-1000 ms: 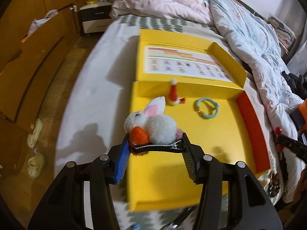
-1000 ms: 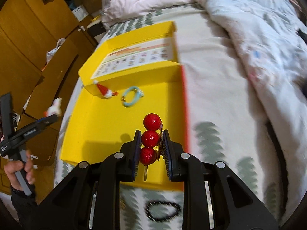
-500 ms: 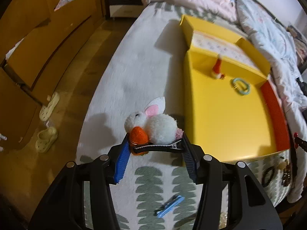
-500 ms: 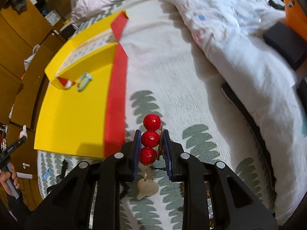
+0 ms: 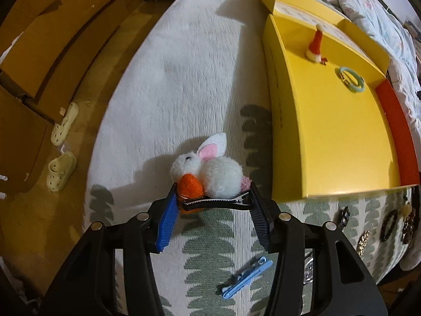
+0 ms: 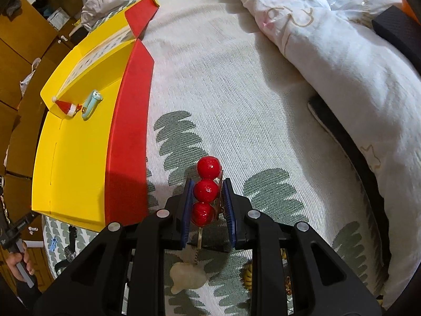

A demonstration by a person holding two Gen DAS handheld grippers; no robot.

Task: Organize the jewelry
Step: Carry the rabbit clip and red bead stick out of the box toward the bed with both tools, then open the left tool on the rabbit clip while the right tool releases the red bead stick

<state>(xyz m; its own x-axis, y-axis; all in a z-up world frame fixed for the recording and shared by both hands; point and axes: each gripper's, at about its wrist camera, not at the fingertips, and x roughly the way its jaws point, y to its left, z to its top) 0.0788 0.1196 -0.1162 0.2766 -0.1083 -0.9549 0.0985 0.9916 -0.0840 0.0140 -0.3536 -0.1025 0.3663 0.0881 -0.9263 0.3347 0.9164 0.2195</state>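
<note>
Left wrist view, left tongs [image 5: 211,205] clamping bunny clip [image 5: 210,171] over bed [image 5: 184,79], right tongs [image 6: 206,202] pinching red-bead clip [image 6: 206,189], yellow box [image 5: 329,137] nearby

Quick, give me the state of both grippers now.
Left gripper: shut on the bunny hair clip.
Right gripper: shut on the red bead clip.

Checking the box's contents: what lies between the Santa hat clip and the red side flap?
In both wrist views, only the light blue ring lies between the Santa hat clip and red flap.
</note>
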